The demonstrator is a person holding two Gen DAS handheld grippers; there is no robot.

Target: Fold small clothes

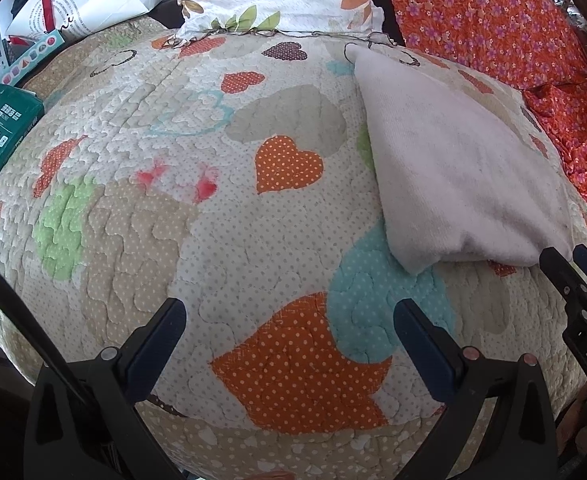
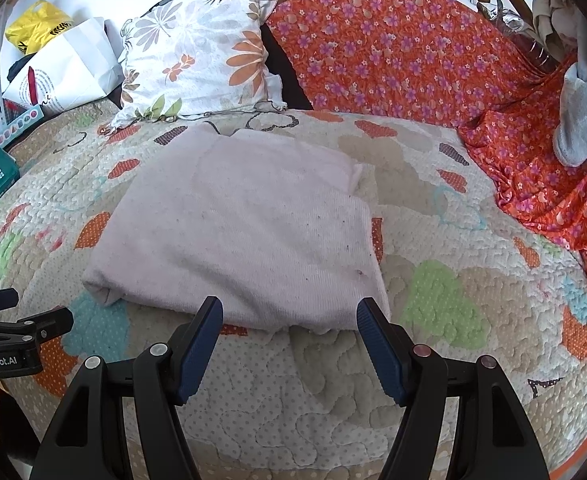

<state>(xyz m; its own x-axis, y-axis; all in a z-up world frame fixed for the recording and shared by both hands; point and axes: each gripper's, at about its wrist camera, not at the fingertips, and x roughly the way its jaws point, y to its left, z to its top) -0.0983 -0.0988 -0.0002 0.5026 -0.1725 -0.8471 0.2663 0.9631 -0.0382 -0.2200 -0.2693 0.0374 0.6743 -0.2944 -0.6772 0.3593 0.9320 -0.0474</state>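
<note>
A pale pink garment (image 2: pixel 237 232) is laid on the quilt (image 2: pixel 433 360), already folded into a rough rectangle with several layers stacked. It is seen in the middle of the right wrist view, just ahead of the right gripper (image 2: pixel 289 344), and at the right side of the left wrist view (image 1: pixel 461 176).

The right gripper is held spread wide, its blue pads (image 2: pixel 199 348) apart and nothing between them; the near folded edge of the garment is just beyond the tips. The left gripper (image 1: pixel 289 340) is likewise held wide apart over bare quilt (image 1: pixel 253 240), well to the left of the garment and gripping nothing. Whether either gripper touches the quilt cannot be told.

The cloth is judged to be soft, light knit or terry, limp rather than stiff, so no shape will be kept when it is lifted by one point: the layers would be expected to sag and slide apart. The ribbed pads should not slip on such fabric. A hold is best taken at the near edge, where the fold is thick, with all layers pinched together; the near left corner (image 2: pixel 101 288), rolled and bulky, and the near right corner (image 2: pixel 373 304) are judged the natural places for two grips. A loose flap at the far right (image 2: pixel 355 172) is seen lying unevenly and may be disturbed if the stack is dragged.

A floral pillow (image 2: pixel 197 60) and an orange cloth (image 2: pixel 413 48) are seen beyond the garment, apart from it.
</note>
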